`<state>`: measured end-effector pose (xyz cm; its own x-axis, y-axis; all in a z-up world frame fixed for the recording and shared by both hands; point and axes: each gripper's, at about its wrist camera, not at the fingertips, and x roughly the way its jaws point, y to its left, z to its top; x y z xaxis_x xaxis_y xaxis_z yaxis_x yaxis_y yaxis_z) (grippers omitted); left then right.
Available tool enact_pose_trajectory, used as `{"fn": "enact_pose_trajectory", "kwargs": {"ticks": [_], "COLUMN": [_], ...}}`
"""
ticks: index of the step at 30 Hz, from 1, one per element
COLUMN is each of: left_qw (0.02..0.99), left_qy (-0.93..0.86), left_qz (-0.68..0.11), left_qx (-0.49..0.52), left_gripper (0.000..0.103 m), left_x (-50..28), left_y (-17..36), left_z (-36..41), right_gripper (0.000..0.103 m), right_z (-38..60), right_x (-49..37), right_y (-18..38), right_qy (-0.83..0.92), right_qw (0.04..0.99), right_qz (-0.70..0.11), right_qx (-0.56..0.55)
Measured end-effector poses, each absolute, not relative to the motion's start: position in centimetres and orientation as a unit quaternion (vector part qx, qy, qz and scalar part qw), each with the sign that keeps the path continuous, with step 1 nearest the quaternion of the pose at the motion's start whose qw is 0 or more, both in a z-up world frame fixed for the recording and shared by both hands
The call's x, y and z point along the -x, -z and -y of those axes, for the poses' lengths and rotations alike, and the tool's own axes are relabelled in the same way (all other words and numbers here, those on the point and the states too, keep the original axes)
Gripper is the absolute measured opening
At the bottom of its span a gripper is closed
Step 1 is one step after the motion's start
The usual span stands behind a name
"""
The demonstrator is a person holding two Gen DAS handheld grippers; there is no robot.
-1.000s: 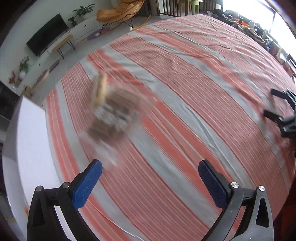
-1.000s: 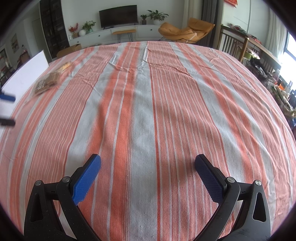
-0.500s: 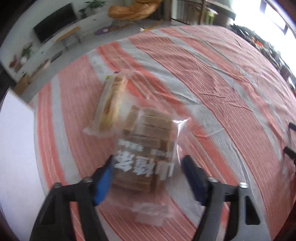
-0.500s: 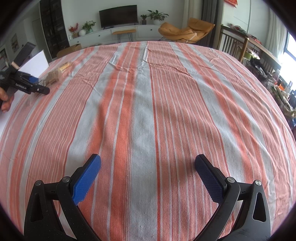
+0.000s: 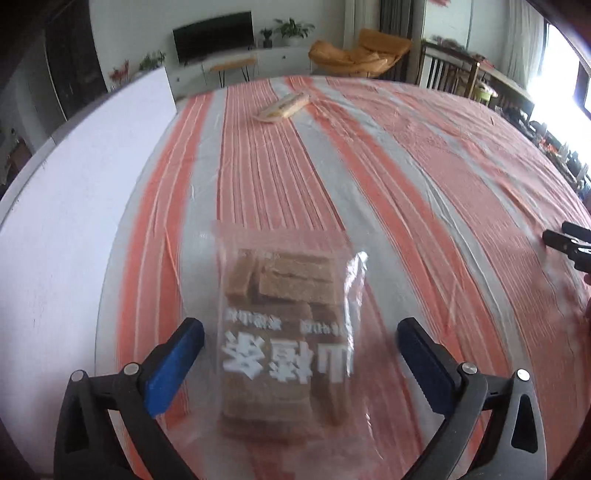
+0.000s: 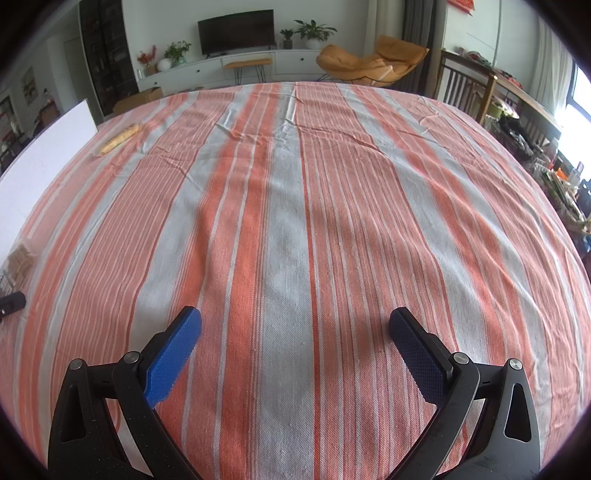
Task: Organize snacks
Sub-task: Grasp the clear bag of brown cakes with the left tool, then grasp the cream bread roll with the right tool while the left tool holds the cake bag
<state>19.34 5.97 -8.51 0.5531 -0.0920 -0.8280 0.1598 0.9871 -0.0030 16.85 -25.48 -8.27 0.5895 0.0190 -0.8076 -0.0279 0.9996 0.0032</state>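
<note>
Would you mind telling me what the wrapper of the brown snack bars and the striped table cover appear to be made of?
The clear wrapper of brown snack bars looks like thin glossy plastic film: the bars show through it and its right edge glints. The orange and grey striped table cover seems to be matte woven cloth, perhaps cotton, with a visible weave and soft creases.

1. An orange-and-grey striped tablecloth (image 6: pixel 295 221) covers the table, creased at the far end.
2. A white board (image 5: pixel 74 206) lies along its left edge.
3. Beyond: a dark television (image 6: pixel 236 26), an orange lounge chair (image 6: pixel 369 61), potted plants (image 6: pixel 314 31).
</note>
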Motion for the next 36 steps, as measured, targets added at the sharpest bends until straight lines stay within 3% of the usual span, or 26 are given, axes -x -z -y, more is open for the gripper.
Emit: {"fn": "enact_pose_trajectory", "kwargs": {"ticks": [12,18,23,28,30,31,32,36], "left_qw": [0.889,0.889,0.889,0.889,0.889,0.889,0.889,0.889], "left_qy": [0.047,0.047,0.047,0.047,0.047,0.047,0.047,0.046], "left_qz": [-0.456,-0.456,-0.456,-0.456,-0.456,-0.456,-0.456,-0.456], "left_qx": [-0.015,-0.015,-0.014,-0.014,-0.013,-0.013,-0.013,-0.013], "left_gripper": [0.103,0.103,0.103,0.103,0.103,0.103,0.103,0.103], "left_x": [-20.5,-20.6,-20.6,-20.5,-20.5,-20.5,-20.5,-20.6], "left_y": [8.5,8.5,8.5,8.6,8.6,8.5,8.5,8.5], "left_z": [-7.0,-6.8,-6.9,-6.8,-6.9,-6.9,-6.8,-6.8], "right_gripper": [0.101,0.1,0.1,0.1,0.079,0.049,0.032,0.031], "right_z": [23.0,10.4,2.6,-1.7,-4.0,-5.2,-5.8,-3.6], "right_x": [-17.5,-29.2,-40.5,-45.9,-46.0,-45.7,-45.2,-42.7], "right_y": [7.8,3.9,5.2,7.4,7.5,7.5,7.3,7.1], "right_qy": [0.001,-0.148,-0.162,-0.123,-0.105,-0.092,-0.101,-0.142], "right_qw": [0.879,0.852,0.817,0.812,0.831,0.839,0.844,0.833], "right_qz": [-0.476,-0.501,-0.548,-0.561,-0.546,-0.534,-0.521,-0.528], "right_qx": [-0.022,-0.031,-0.076,-0.098,-0.027,0.044,0.075,0.089]}}
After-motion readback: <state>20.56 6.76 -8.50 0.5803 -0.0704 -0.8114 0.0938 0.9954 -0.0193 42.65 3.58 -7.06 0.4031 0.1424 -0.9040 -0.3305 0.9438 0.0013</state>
